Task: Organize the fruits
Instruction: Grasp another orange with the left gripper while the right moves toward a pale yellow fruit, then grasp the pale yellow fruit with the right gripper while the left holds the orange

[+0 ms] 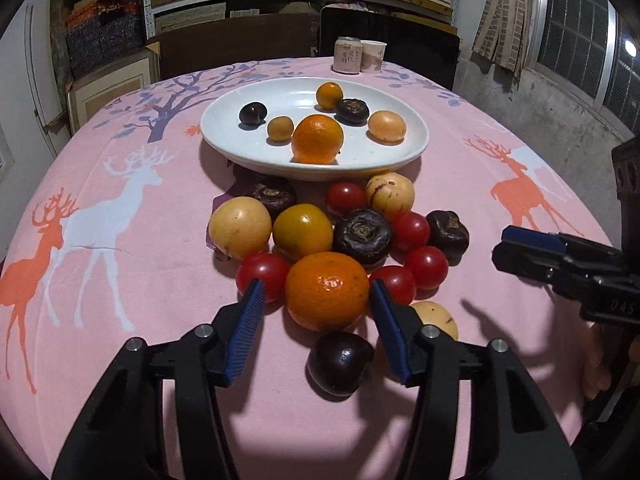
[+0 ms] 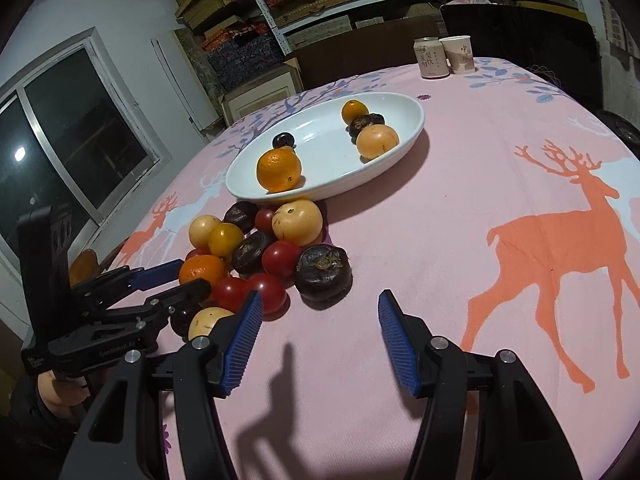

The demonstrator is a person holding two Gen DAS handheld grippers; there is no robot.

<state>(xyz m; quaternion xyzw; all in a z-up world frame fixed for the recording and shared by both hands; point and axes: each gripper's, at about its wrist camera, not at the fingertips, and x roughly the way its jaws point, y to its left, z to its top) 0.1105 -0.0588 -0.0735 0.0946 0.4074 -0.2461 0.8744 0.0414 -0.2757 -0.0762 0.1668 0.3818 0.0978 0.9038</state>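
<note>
Between the spread fingers of the left gripper sat an orange, apparently ungripped, its pile half hiding a yellow fruit. Nearby, the right gripper hovered open over bare cloth beside the white plate.

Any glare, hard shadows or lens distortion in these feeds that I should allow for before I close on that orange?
Left wrist view: a small glare spot on the orange between the left gripper fingers; fruit is sharp; the table edge bows from the fisheye. Right wrist view: the right gripper casts a hard dark shadow on the cloth below; the window reflects a lamp.
</note>
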